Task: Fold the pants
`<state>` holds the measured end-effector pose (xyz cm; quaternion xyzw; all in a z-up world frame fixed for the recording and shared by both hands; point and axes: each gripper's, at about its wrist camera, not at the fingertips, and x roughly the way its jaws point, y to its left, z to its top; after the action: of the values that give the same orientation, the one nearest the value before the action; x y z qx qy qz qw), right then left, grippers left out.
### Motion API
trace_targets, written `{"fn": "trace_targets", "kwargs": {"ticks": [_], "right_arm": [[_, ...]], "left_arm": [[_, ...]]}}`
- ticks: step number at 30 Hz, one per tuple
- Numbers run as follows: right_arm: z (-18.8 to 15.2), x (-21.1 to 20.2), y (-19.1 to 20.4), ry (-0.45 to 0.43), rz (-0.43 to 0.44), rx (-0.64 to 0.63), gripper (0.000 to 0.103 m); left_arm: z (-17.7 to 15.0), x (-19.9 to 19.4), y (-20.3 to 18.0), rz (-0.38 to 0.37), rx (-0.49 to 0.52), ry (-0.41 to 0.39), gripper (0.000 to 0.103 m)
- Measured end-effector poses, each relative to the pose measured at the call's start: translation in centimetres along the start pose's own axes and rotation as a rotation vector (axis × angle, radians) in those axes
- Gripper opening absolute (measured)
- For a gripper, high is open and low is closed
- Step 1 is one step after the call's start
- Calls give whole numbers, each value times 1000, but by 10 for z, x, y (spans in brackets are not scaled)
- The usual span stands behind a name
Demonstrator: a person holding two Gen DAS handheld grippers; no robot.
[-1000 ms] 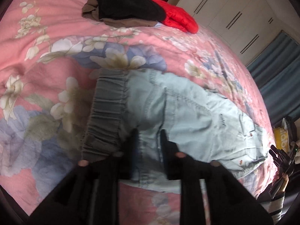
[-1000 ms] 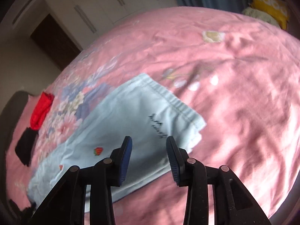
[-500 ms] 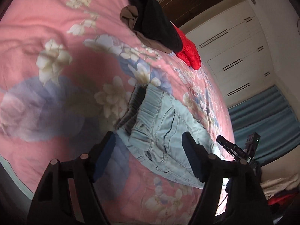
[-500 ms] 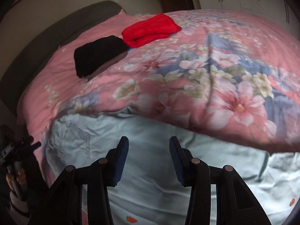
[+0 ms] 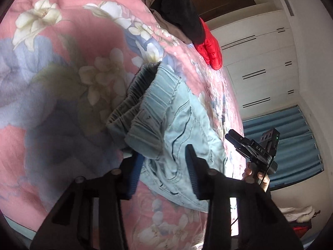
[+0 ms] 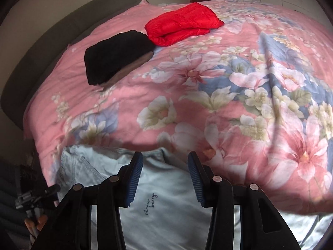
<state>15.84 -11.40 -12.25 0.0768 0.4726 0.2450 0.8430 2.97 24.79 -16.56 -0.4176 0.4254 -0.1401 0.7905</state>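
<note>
The left gripper [image 5: 164, 170] hangs with its jaws spread wide and grasps nothing; its blue-padded fingers [image 5: 134, 174] frame the near hem of the pants [image 5: 179, 137] without clearly touching the cloth. The right gripper [image 6: 165, 177] is likewise released, jaws well apart, poised over the pale fabric [image 6: 166, 204] that fills the bottom of its view; whether its pads rest on the cloth cannot be told.

The light blue pants lie folded near the bed's near edge on the pink floral quilt [image 5: 62, 73], with the gathered elastic waistband [image 5: 143, 95] at the end nearer the left gripper and the small "straw berry" script [image 6: 150, 204] showing under the right one. Seen from the left wrist view, the right gripper [image 5: 252, 149] sits in a hand just beyond the pants' far side.

Past the pants a broad stretch of quilt [image 6: 187, 104] runs toward the head of the bed. Near that far edge lie a black garment [image 6: 116, 56] over a brown layer and, touching it, a folded red jacket [image 6: 183, 24]. White wardrobes [image 5: 260, 58] and a blue curtain [image 5: 295, 141] stand beyond the bed.
</note>
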Motion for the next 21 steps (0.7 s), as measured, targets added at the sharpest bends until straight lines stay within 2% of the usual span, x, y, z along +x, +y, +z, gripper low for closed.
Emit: {"fn": "trace_targets", "kwargs": {"ticks": [4,6,8,11,13,15,18,19,21], "right_arm": [[4,22,1,103,42,-3,46],[3,34,6,150,24,-35,46],[4,45,6,182,-12,-45,46],[3,52,2,211,37,-11,46],[-1,49,8,208,45,-50,42],[-4,42,18,185,11,-106,39],[-4,23,31,96,-123,-152,39],[-4,18,37,64,-103,-167,39],[-9,9,49,41,-3,-180,39]], "left_arm": [[1,-7,-4,5,1,-24,19],[-1,-9,-5,29,3,-21,19],[-4,-9,-4,48,-1,2,16],[-10,-11,-5,71,5,30,16],[-10,-16,-10,67,25,24,16],[-7,-14,-17,41,49,16,16],[-2,-3,-18,34,59,22,17],[1,4,-15,26,42,33,17],[5,15,-8,13,-5,51,24]]}}
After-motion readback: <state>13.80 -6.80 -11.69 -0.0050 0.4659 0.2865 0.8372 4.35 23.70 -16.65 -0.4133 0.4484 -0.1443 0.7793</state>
